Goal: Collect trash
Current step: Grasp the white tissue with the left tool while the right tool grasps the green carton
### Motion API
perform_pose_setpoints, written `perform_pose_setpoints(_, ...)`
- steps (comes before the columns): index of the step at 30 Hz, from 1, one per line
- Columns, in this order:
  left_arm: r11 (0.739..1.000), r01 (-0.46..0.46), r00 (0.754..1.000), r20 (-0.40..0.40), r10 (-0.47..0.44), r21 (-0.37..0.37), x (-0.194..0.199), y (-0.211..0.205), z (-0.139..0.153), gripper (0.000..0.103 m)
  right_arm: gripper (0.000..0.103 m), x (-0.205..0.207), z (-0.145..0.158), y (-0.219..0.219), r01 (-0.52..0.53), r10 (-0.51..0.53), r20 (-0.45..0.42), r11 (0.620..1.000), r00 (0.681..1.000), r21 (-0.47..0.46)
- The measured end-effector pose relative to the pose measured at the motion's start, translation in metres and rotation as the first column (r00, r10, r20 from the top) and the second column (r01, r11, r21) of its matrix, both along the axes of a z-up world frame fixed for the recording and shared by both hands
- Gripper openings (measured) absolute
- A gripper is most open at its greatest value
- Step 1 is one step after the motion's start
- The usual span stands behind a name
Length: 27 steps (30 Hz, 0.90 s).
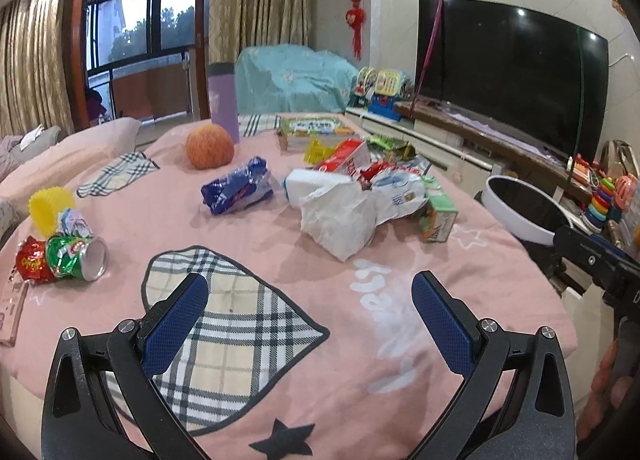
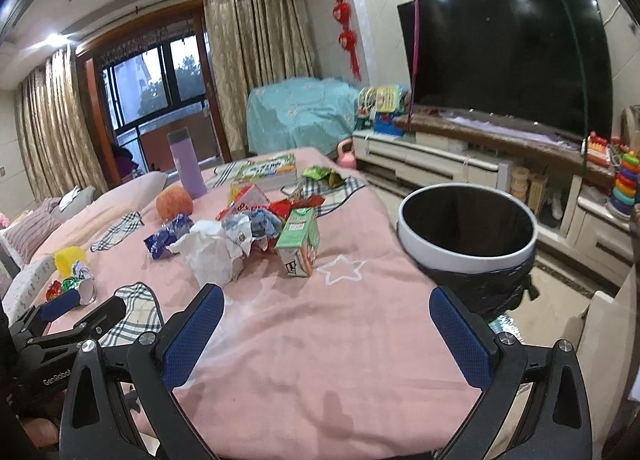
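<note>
Two grippers, left gripper (image 1: 310, 302) and right gripper (image 2: 326, 318), are held spread wide and empty at lower frame. Wrappers and tissue (image 1: 340, 216) are heaped mid-frame on the pink-covered counter (image 1: 460, 300); the bin (image 2: 468, 224) (lined black) stands right. Limp tissue could slip out, or the apple (image 1: 209, 146) be mistaken for trash.

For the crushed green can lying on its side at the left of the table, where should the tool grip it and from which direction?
Grip the green can across its dented middle, coming down from above with the left tool, open now. It lies sideways with its round end facing the camera, so the curved sides are exposed; the red wrapper crowds its far end.
</note>
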<state>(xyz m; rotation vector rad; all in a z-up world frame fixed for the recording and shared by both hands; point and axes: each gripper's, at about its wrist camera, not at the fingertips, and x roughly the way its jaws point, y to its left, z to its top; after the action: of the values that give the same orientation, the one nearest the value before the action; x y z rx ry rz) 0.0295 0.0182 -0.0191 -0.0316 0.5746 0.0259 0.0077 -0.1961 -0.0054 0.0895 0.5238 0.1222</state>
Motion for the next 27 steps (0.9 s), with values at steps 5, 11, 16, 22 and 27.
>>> perform_pose_setpoints(5, 1.0, 0.006, 0.999, -0.044, -0.007, -0.009, 0.022, 0.003, -0.01, 0.103, 0.103, 0.019, -0.005, 0.005, -0.021, 0.021, -0.035, 1.0, 0.999, 0.007)
perform_pose_setpoints(11, 1.0, 0.0, 0.994, -0.106, -0.002, -0.022, 0.056, 0.007, -0.019, 0.103, 0.103, 0.05, -0.012, 0.01, -0.045, 0.046, -0.086, 0.999, 0.995, 0.011)
perform_pose_setpoints(16, 0.999, 0.0, 0.99, -0.141, -0.005, -0.032, 0.082, 0.009, -0.027, 0.103, 0.103, 0.081, -0.024, 0.016, -0.058, 0.061, -0.138, 0.998, 0.989, 0.02)
perform_pose_setpoints(22, 0.998, 0.011, 0.984, -0.178, -0.023, -0.069, 0.111, 0.009, -0.035, 0.103, 0.1, 0.116, -0.041, 0.021, -0.077, 0.081, -0.205, 0.997, 0.975, 0.028)
perform_pose_setpoints(27, 0.994, 0.02, 0.977, -0.208, -0.042, -0.103, 0.13, 0.006, -0.041, 0.103, 0.083, 0.141, -0.052, 0.021, -0.09, 0.099, -0.262, 0.995, 0.96, 0.048)
